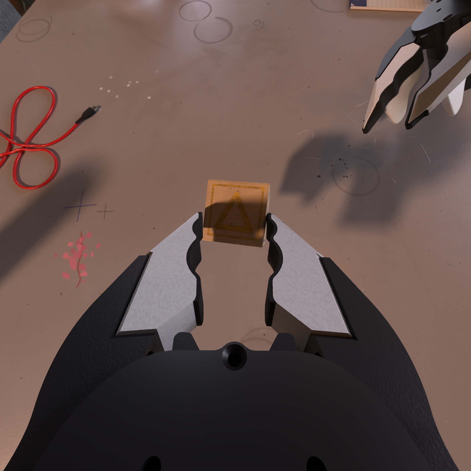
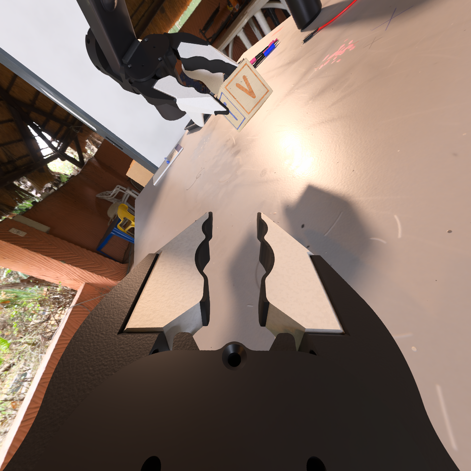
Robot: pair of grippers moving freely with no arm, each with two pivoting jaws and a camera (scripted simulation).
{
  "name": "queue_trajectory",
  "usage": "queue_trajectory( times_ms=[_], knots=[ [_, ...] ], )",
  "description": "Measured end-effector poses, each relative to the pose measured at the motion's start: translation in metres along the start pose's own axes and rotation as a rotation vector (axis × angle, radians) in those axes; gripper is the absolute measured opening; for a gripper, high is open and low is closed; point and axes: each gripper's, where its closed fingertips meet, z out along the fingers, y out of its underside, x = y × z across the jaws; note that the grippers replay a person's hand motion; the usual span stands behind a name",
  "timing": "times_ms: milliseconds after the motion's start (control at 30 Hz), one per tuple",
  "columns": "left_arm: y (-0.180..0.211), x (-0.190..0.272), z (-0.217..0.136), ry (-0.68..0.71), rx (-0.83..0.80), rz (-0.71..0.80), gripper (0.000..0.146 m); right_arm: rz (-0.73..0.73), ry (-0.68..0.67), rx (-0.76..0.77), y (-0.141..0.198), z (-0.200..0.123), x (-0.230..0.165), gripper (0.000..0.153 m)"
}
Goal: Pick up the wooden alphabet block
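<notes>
The wooden alphabet block [image 1: 235, 204] is a light wood cube with an orange-framed face, sitting between my left gripper's [image 1: 234, 216] fingertips. Both pads press its left and right sides, so the left gripper is shut on it. The right wrist view shows the same block [image 2: 246, 89] held by the left gripper [image 2: 230, 89] near the table's far edge. I cannot tell whether the block touches the table. My right gripper [image 2: 234, 216] is open and empty above the brown table [image 2: 331, 178]. It also shows at the top right of the left wrist view [image 1: 387, 128].
A looped red cable [image 1: 33, 142] lies on the table [image 1: 153, 140] at the left. A notepad [image 1: 382, 5] lies at the far right edge. Several pens [image 2: 265, 51] and a black cylinder [image 2: 305, 12] sit beyond the block. The table edge [image 2: 137, 204] drops off.
</notes>
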Motion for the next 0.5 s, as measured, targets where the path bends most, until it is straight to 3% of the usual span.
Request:
queue_trajectory(
  times_ms=[500],
  knots=[
    [0.035, 0.013, -0.039, -0.081, -0.005, -0.086, 0.05, 0.021, -0.134, -0.084, 0.001, 0.031, -0.018, 0.035]
  ],
)
